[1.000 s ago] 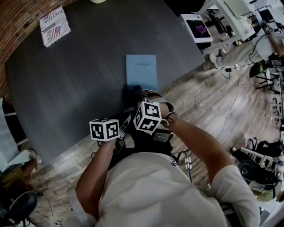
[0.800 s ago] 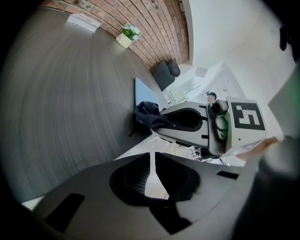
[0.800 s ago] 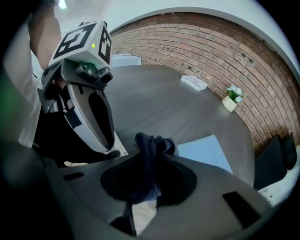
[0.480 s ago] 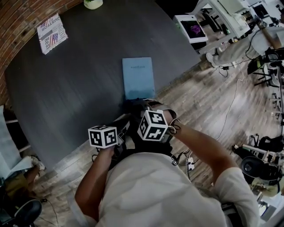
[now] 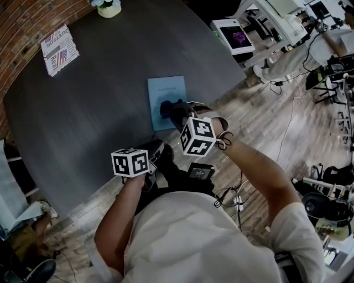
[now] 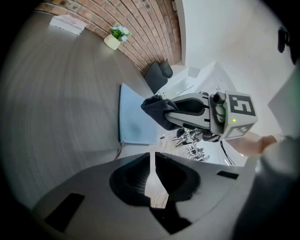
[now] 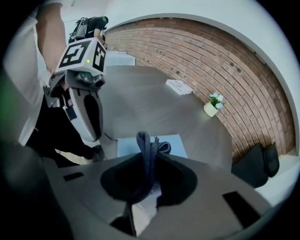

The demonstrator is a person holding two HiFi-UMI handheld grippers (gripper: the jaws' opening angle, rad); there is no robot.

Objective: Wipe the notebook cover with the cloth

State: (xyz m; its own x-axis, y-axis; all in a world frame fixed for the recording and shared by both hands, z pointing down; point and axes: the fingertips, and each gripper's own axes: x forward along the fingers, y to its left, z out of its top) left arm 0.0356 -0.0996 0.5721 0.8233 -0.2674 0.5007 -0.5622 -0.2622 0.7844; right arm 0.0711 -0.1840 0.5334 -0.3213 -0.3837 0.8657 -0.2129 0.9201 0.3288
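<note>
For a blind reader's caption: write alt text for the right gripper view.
The right tongs clamp a dark cloth over a light blue notebook on a grey table. The left gripper hangs at upper left; a brick wall and small potted plant stand behind.

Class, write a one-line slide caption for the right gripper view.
Right hand-held gripper shut on a dark cloth, with the blue notebook just beyond on a grey table.

A printed booklet [image 5: 57, 41] and a small potted plant [image 5: 108, 7] sit apart on the dark table [image 5: 94, 99] — brick wall [image 7: 225, 61] behind.
</note>
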